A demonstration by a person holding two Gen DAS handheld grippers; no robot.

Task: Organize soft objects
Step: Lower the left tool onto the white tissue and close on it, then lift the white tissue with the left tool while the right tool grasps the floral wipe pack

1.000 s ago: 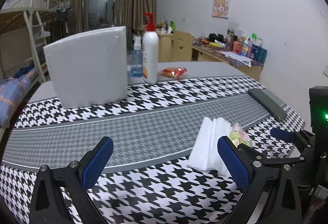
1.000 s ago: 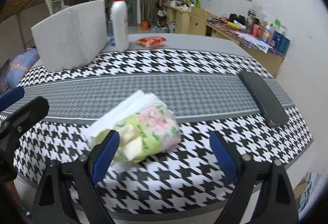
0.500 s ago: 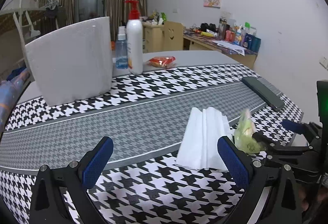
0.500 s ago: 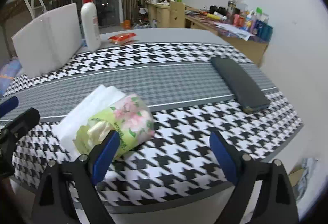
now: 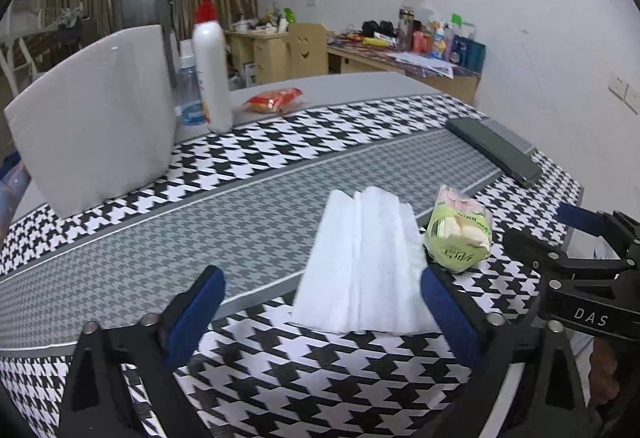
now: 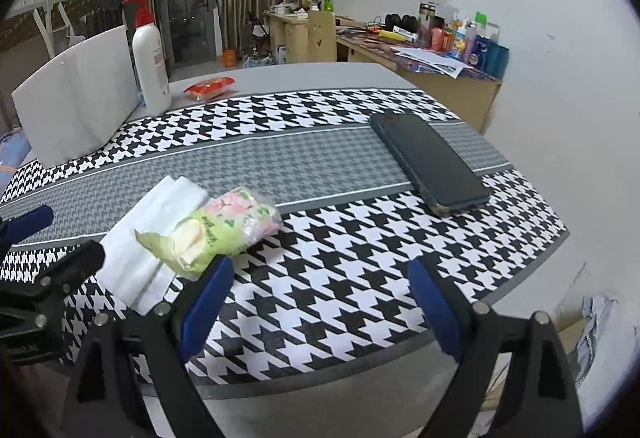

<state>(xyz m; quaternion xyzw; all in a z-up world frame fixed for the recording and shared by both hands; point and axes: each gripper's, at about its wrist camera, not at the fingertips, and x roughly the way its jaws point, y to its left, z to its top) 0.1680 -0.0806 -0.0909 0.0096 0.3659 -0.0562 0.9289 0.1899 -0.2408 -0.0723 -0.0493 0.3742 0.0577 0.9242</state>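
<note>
At the far left of the table (image 5: 280,173), a white foam block (image 5: 94,113) stood upright on the houndstooth cloth, with a red-capped pump bottle (image 5: 210,65) and a small clear spray bottle (image 5: 188,93) just beside it, and a red snack packet (image 5: 274,99) lay a little further right.

Nearer the front edge, the left hand-held gripper (image 5: 320,318) hung low over the cloth with its jaws wide and beginning to close. Between its blue pads (image 5: 196,314) there was only cloth and the near end of the stack of white tissues (image 5: 362,258); the pads pressed on nothing. The tissues lay flat and fanned out, still loose.

Touching their right edge sat the green floral tissue packet (image 5: 458,234), crumpled and open-ended at the near side, with some tissue showing inside.

The right hand-held gripper (image 6: 320,302) was also wide open and empty. Its left pad stood just beside the packet, while the rest of the gap spanned bare cloth.

At the far right, a dark phone (image 6: 430,161) lay face down, well apart from the soft things.

As a judgement, the tidying was barely begun: nothing was gripped, and the loose tissues probably still needed gathering and returning to the packet or squaring up beside it.
</note>
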